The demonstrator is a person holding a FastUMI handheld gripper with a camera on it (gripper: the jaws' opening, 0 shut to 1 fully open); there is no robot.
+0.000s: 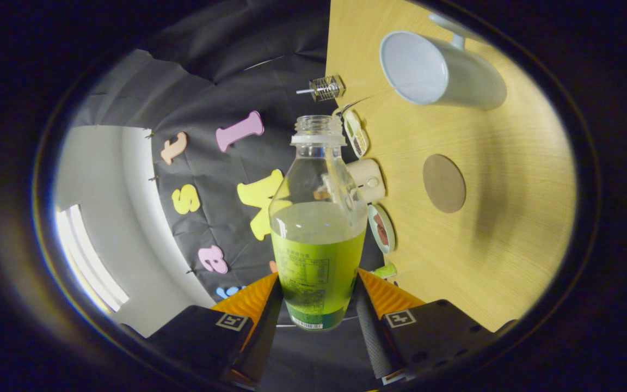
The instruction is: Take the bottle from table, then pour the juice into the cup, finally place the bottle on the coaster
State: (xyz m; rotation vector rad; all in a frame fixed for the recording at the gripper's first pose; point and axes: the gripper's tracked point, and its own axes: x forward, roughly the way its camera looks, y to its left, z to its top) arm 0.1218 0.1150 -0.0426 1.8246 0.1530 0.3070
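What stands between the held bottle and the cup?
Nothing visible does. The gripper is shut on the open bottle; bare table lies between it and the cup. The coaster sits off that line.

The bottle [317, 228] is clear, glossy plastic with a printed film label, gripped between ribbed jaws. The cup [438, 71] looks like smooth glazed ceramic. The tabletop [509, 207] is pale wood grain with a matt finish; the round coaster [444, 183] is dull, cork-like. The booth wall is creased cloth.
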